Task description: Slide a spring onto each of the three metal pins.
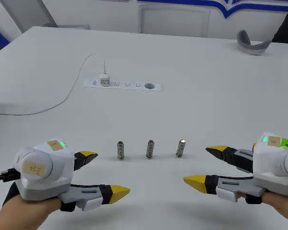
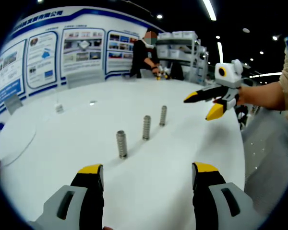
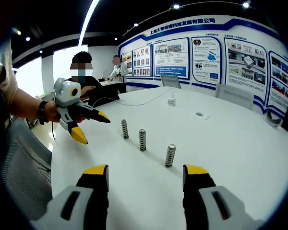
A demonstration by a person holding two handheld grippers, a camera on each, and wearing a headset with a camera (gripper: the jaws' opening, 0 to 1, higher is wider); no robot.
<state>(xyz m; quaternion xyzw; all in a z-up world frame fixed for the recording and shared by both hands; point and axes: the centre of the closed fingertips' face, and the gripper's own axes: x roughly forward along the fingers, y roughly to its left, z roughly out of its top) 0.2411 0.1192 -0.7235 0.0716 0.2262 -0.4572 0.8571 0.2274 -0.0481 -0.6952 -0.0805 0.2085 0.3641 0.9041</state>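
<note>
1. Our left claw (image 1: 110, 172) hangs wide open, empty, over the white desk (image 1: 192, 67).
2. Our right claw (image 1: 198, 164) gapes likewise, gripping nothing.
3. Between them we see grey coil springs standing upright in a row: left spring (image 1: 120, 150), middle spring (image 1: 150, 149), right spring (image 1: 181, 148).

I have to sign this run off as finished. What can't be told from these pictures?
- Pin shafts: hidden inside the three springs in all views; whether each coil sits fully down is too small to judge.
- White cable: cut off by the head view's left edge, so its far end is unknown.
- Grey curved object, far right in the head view: too small to identify.
</note>
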